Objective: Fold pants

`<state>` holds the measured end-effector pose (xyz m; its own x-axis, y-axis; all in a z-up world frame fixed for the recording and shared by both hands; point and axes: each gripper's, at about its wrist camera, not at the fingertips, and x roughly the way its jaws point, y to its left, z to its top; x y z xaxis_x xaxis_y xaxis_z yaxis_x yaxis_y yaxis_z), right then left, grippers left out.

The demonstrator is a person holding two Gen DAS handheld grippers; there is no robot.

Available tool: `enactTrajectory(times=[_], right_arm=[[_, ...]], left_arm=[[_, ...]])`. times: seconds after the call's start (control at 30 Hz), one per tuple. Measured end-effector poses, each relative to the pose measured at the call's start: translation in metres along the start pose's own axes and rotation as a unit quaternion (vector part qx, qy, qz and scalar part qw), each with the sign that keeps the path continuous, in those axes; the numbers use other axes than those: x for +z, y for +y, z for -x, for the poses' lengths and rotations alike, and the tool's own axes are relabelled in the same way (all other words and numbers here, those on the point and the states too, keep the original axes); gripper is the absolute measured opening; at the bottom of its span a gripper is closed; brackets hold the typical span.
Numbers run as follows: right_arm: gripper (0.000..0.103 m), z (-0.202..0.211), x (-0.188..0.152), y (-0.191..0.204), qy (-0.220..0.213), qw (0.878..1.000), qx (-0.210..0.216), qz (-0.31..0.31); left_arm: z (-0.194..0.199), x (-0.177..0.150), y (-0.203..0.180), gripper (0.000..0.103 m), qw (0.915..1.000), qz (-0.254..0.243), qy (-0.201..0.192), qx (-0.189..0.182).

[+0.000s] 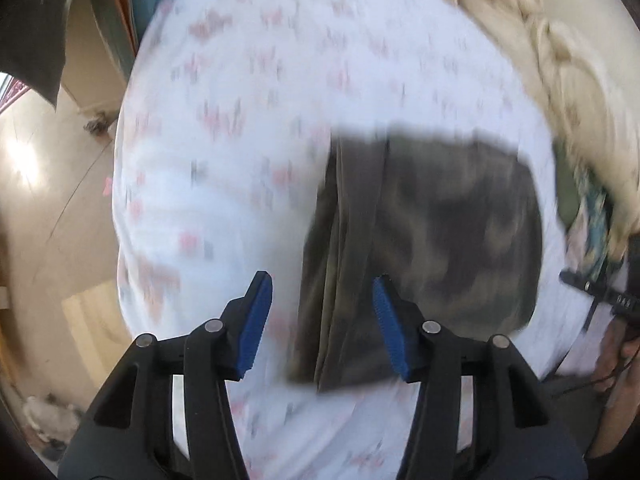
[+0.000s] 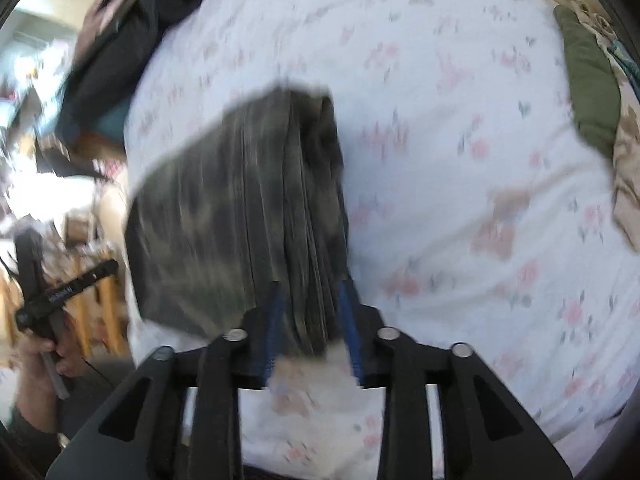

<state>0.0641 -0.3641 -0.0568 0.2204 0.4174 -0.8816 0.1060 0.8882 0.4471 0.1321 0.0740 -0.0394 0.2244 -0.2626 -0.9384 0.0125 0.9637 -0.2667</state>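
The pants (image 1: pixel 432 232) are dark camouflage and lie folded into a compact rectangle on a bed sheet (image 1: pixel 240 120) that is white with pink flowers. My left gripper (image 1: pixel 322 280) hovers over the pants' left edge, open, with nothing pinched between its blue pads (image 1: pixel 256 320). In the right wrist view the pants (image 2: pixel 224 208) run up from my right gripper (image 2: pixel 310 300). Their thick folded edge sits between its blue pads (image 2: pixel 352 320). The jaws stand apart and the blurred picture shows no squeeze on the cloth.
A beige blanket (image 1: pixel 560 64) is bunched along the bed's far right, with an olive green cloth (image 2: pixel 592 92) beside it. Dark clothing (image 2: pixel 120 40) is piled at the bed's upper left. The mattress ends at the left over bare floor (image 1: pixel 40 200). A person's hand (image 2: pixel 36 356) grips the other device.
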Motion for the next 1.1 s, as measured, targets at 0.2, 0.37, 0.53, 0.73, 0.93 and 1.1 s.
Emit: enactTrajectory(times=[0.2,0.37,0.53,0.73,0.93,1.1], right_arm=[[0.043,-0.018,0.071,0.006,-0.026,0.997,0.069,-0.03],[0.043,-0.042,0.103,0.006,-0.026,0.997,0.071,-0.026],[0.024,-0.074,0.113,0.012,-0.001,0.996,0.089,-0.001],[0.01,-0.072,0.11,0.024,-0.003,0.997,0.062,0.036],[0.006,-0.053,0.106,0.024,-0.021,0.995,0.084,0.043],[0.005,-0.056,0.105,0.023,-0.02,0.996,0.075,0.05]], left_arm=[[-0.037,0.062,0.001,0.047,0.9981,0.04,0.009,-0.047],[-0.075,0.076,0.002,0.029,0.9965,0.053,0.04,-0.052],[-0.081,0.082,-0.003,0.018,0.9905,0.064,0.047,-0.112],[-0.076,0.083,-0.021,0.001,0.9984,0.012,0.041,-0.037],[-0.049,0.08,-0.023,0.0,0.9999,0.002,-0.014,-0.007],[-0.046,0.086,-0.004,0.0,0.9986,0.039,-0.034,0.015]])
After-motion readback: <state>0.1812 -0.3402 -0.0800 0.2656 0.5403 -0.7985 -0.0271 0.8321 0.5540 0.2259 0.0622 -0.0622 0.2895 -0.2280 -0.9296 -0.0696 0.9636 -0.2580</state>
